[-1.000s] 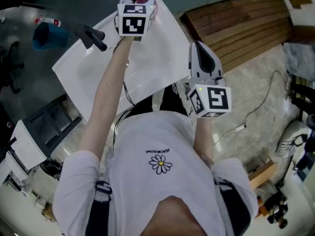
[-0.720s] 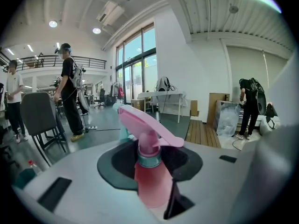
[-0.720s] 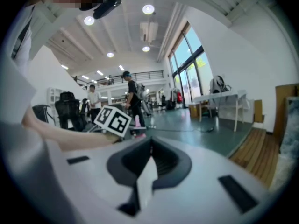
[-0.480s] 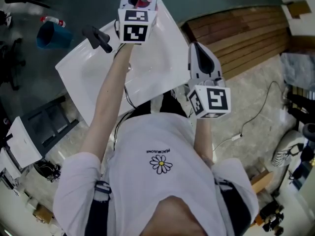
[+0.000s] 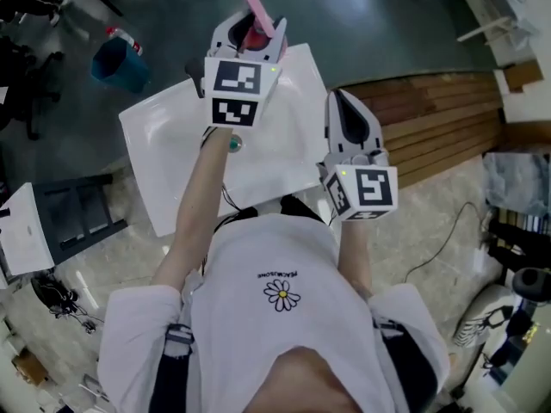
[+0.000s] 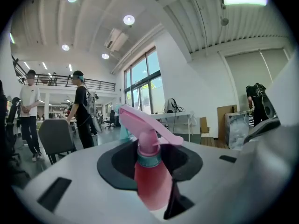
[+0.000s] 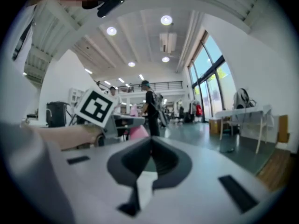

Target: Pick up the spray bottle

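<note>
The spray bottle is pink-red with a pink trigger head and a teal collar. My left gripper is shut on its body and holds it upright in the air over the white table. In the left gripper view the bottle stands between the jaws with its nozzle pointing right. My right gripper hovers to the right of the bottle, a little nearer the person, shut with nothing in it. In the right gripper view its jaws meet, and the left gripper's marker cube and the bottle show at the left.
A small green round thing lies on the table. A blue bin stands on the floor far left, a wooden platform at the right, a dark rack at the left. Two people and a grey chair are in the room.
Both grippers have risen, the left one more, carrying the bottle up away from the table. The table now lies lower in the head view.
</note>
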